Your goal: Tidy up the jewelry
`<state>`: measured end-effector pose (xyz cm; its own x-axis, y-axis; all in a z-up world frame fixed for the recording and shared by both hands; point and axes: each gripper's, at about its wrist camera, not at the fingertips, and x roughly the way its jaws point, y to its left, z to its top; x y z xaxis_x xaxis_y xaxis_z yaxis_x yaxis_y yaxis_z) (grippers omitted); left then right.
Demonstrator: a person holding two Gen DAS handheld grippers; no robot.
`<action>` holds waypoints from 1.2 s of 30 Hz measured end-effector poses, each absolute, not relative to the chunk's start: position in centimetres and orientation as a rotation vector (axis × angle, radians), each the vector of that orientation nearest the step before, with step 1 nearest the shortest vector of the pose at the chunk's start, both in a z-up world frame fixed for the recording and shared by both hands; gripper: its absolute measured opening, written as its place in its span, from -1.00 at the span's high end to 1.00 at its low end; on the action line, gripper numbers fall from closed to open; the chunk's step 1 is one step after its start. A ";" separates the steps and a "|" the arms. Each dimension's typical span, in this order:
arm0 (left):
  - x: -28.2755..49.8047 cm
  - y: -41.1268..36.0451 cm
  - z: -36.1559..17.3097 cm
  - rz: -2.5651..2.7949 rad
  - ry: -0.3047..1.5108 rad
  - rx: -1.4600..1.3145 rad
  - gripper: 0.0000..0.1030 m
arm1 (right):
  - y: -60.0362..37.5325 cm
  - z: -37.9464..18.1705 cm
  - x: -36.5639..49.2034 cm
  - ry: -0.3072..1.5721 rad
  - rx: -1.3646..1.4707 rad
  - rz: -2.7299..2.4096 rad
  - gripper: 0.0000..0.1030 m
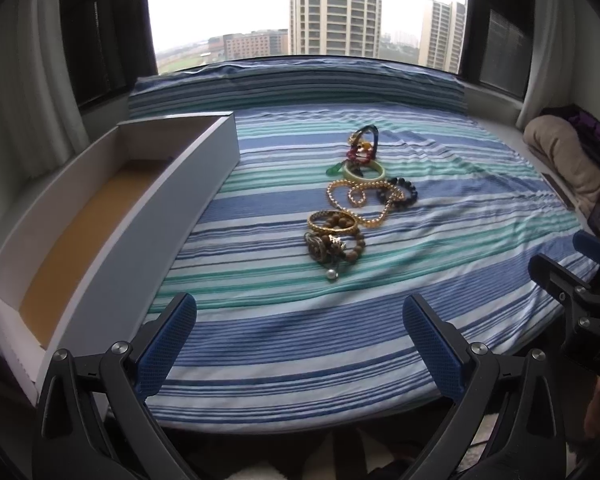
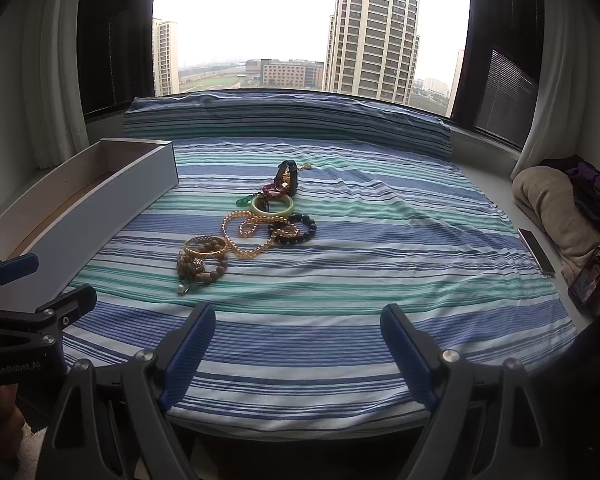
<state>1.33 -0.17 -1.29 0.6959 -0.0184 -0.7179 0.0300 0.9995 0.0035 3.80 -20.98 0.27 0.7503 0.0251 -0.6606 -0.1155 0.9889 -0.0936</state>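
Observation:
A heap of jewelry lies mid-bed on the striped sheet: a pale green bangle, a gold chain necklace, a black bead bracelet, a gold bangle with wooden beads, and a dark upright bracelet. A long white box with a tan floor lies on the left. My left gripper hovers open over the near edge. My right gripper is open too, likewise short of the heap.
The blue-green striped sheet covers the bed up to a window. A beige cushion and dark clothes sit at the right. A phone and a flat strip lie beside the right bed edge.

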 end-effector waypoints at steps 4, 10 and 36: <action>1.2 -0.1 -1.2 -0.022 0.792 0.016 -0.99 | -20.9 0.4 3.7 0.715 -0.131 0.076 -0.69; 1.1 -0.1 -1.0 -0.019 0.783 0.018 -0.99 | -21.1 0.6 3.6 0.710 -0.130 0.072 -0.69; 1.3 -0.1 -0.6 -0.007 0.775 0.029 -0.99 | -21.3 1.0 4.2 0.723 -0.097 0.086 -0.69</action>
<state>1.32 -0.05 -0.62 0.7143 0.0045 -0.6998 0.0170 0.9996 0.0238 4.15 -21.26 0.97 0.7465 0.0444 -0.6639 -0.1117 0.9920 -0.0593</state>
